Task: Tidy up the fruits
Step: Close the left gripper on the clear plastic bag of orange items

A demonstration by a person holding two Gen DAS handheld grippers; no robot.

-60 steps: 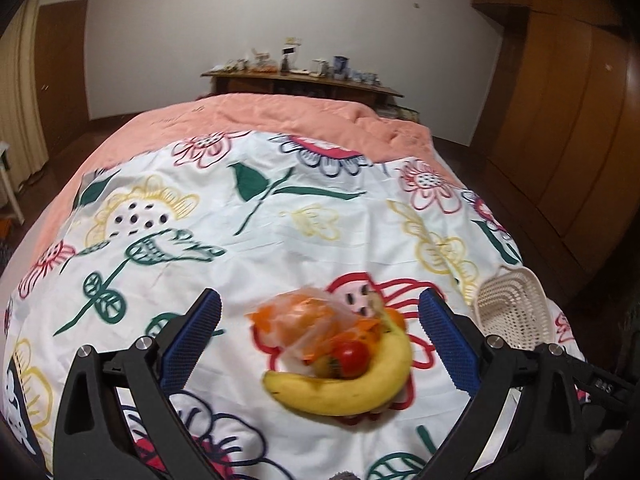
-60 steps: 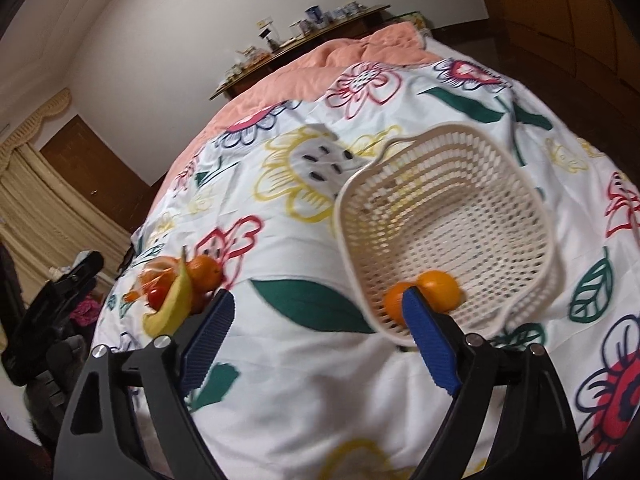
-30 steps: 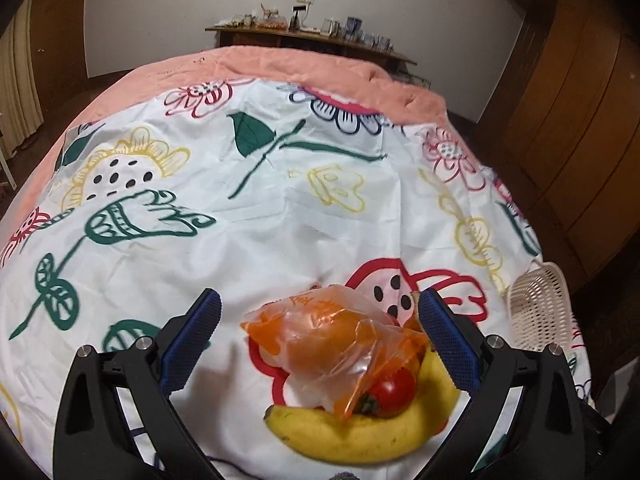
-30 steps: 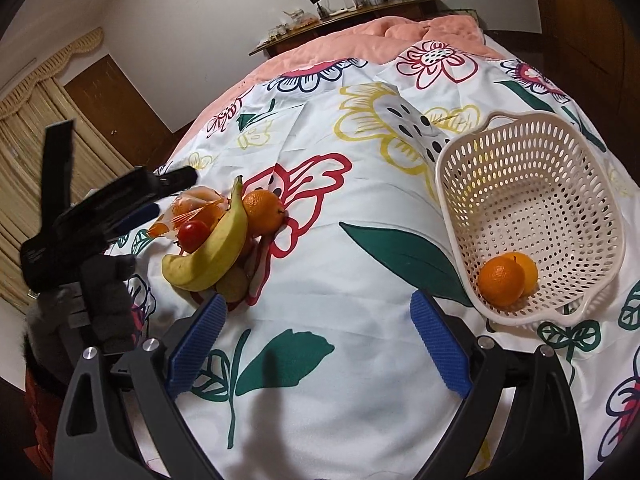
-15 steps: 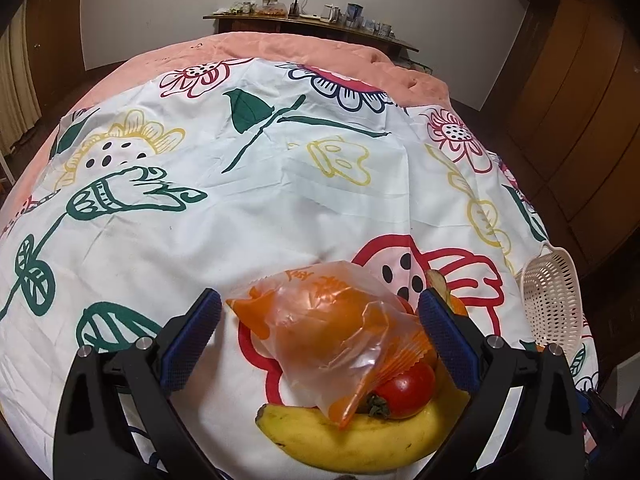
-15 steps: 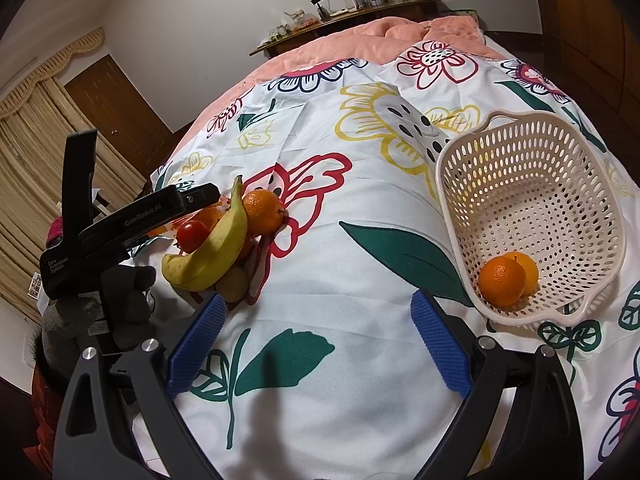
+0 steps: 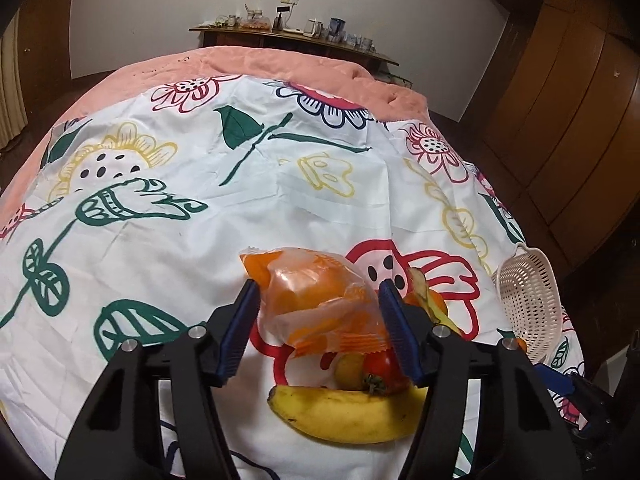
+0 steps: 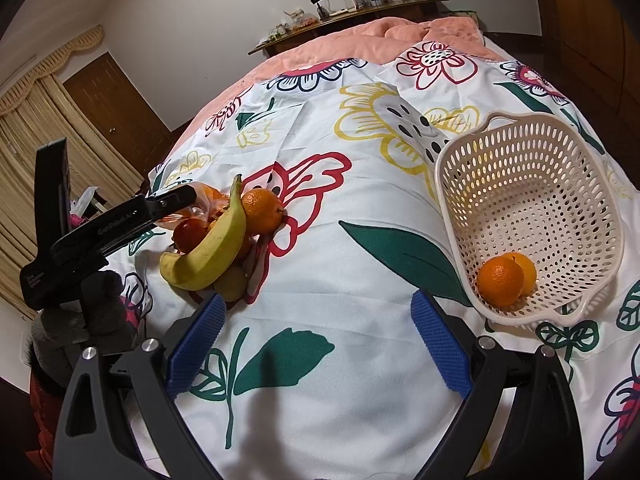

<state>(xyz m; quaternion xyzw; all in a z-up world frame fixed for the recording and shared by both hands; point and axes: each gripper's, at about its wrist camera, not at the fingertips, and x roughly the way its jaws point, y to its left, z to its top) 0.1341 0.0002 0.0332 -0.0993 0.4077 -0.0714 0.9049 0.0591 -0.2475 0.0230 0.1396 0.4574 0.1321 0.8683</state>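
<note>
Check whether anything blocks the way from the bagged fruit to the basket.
Nothing visible does. Between the bagged fruit, with the left claw closing around it, and the basket lies only open bedsheet.

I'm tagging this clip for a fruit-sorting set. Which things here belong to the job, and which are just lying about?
Job:
- bag of oranges, left gripper closing around it
- banana
- tomato
- loose orange
- basket with two oranges
- right gripper, open

Lying about:
- bedspread
- pink blanket
- cluttered sideboard
- curtain
</note>
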